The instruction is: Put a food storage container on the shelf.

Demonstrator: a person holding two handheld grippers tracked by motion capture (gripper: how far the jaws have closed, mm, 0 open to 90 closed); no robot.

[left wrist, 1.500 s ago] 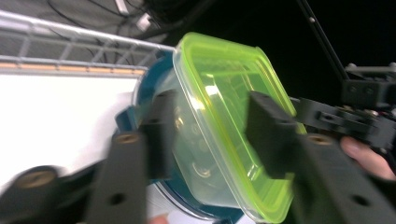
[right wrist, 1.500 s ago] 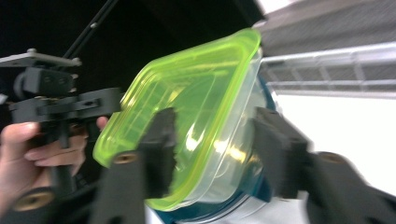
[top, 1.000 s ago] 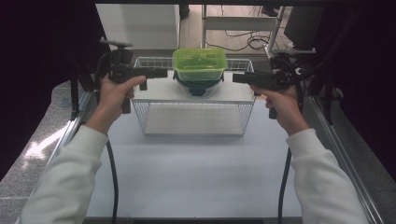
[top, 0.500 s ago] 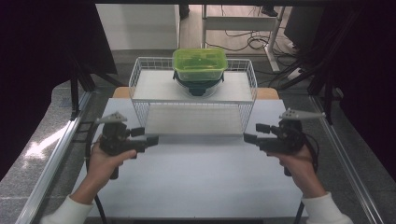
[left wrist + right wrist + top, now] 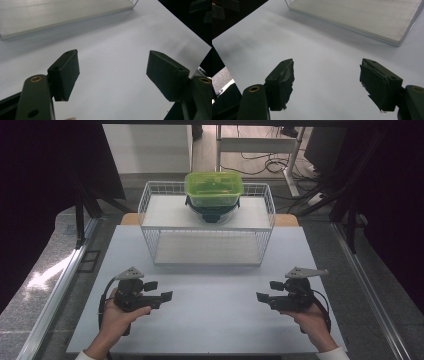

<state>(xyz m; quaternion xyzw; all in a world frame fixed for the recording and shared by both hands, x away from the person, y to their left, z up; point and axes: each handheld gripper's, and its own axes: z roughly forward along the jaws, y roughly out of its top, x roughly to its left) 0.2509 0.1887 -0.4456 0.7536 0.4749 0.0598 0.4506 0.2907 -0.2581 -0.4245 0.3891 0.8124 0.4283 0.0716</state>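
A green lidded container [image 5: 214, 189] stands on the top shelf of a white wire rack [image 5: 148, 205] at the table's far side, with a dark object [image 5: 212, 213] under it. My left gripper [image 5: 167, 296] is low over the white table [image 5: 215, 325] at the near left, pointing right, open and holding nothing. My right gripper [image 5: 260, 297] mirrors it at the near right, pointing left, open with nothing in it. In the left gripper view the left gripper [image 5: 112, 72] has bare table between its pads. The right gripper [image 5: 325, 77] likewise has bare table between its worn pads.
The rack's lower shelf board [image 5: 50, 15] lies ahead of the left gripper's jaws, and the same board [image 5: 372, 17] lies ahead of the right gripper's. Metal rails [image 5: 55, 295] run along both sides of the table. Cables [image 5: 270, 165] lie on the floor behind.
Both hands came down and back from beside the rack's top shelf to just above the near part of the table. The container and rack stayed put.
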